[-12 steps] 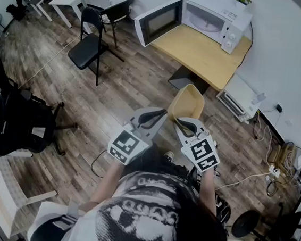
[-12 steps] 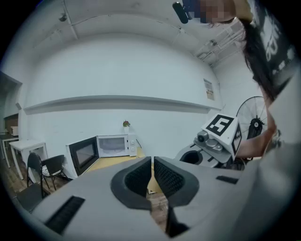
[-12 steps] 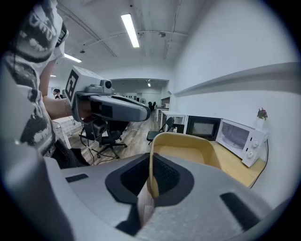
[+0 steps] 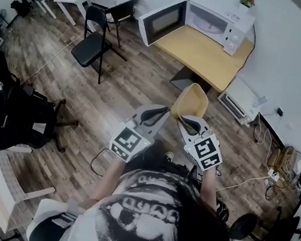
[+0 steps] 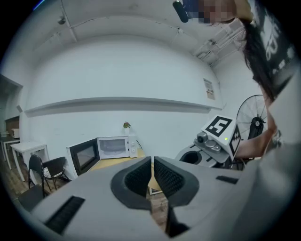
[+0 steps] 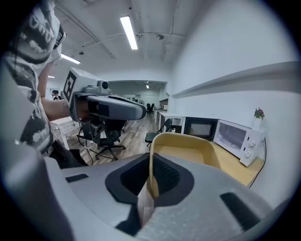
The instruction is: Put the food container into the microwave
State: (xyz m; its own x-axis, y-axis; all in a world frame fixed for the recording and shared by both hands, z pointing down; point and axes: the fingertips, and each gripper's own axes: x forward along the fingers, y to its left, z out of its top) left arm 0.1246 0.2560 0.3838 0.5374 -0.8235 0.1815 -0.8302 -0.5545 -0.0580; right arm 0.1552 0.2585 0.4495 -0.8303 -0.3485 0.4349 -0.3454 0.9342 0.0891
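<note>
A yellow food container [image 4: 190,102] hangs in the air over the wood floor, its near rim pinched by my right gripper [image 4: 183,121]. In the right gripper view the container [image 6: 188,149] is empty and the jaws are shut on its edge. My left gripper [image 4: 161,111] is beside it to the left, jaws nearly touching with nothing between them [image 5: 152,170]. The white microwave [image 4: 210,20] stands on a wooden table [image 4: 205,56] ahead, with its door [image 4: 161,22] swung wide open to the left.
A black folding chair [image 4: 94,44] stands left of the table. A black office chair [image 4: 19,119] is at the left. A white appliance [image 4: 238,100] sits on the floor right of the table, and cables [image 4: 275,157] run along the wall.
The whole view has shifted slightly; both grippers and the container are a little closer to the table. The grips look unchanged.
</note>
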